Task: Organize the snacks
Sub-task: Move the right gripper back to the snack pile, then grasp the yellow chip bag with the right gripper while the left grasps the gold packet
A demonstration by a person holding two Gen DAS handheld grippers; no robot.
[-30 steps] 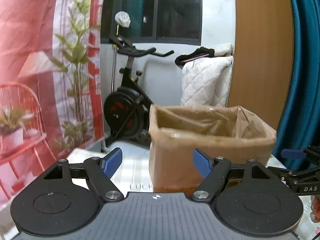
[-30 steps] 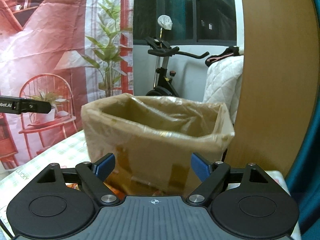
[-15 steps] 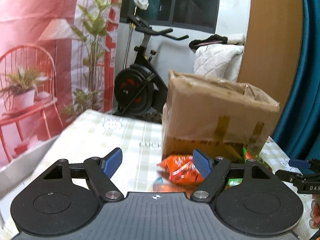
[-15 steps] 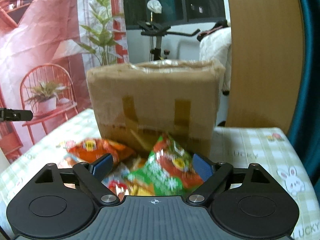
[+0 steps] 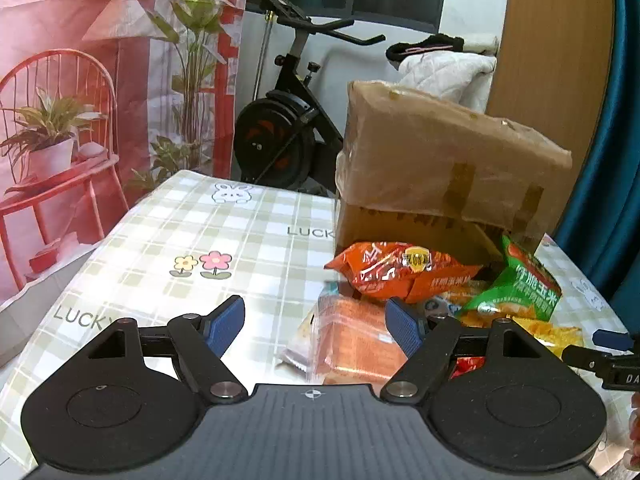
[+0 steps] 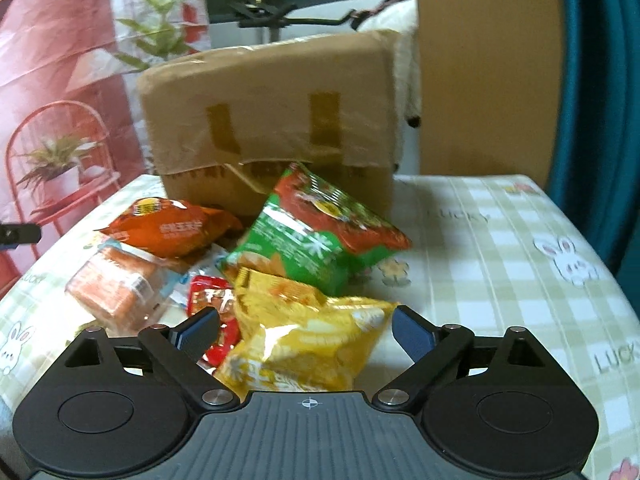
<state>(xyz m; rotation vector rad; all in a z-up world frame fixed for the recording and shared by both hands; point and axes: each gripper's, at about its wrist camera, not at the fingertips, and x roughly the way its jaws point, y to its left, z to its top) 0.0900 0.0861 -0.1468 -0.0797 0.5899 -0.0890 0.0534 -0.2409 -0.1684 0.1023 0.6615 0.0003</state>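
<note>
Snack bags crowd the cardboard box (image 6: 272, 120); open checked bench (image 5: 168, 248) lies leftward. Left claw (image 5: 316, 322) released; right claw (image 6: 306, 330), just widening, straddles the yellow bag (image 6: 304, 344) ungripped.

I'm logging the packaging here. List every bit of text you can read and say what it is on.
"LUCKY": printed repeatedly on the checked tablecloth.
"DA", cut off by the frame edge: on the right gripper's arm.
Chinese print on the orange bag, green bag and yellow bag: too blurred to read.
Cardboard box: no readable text.
</note>
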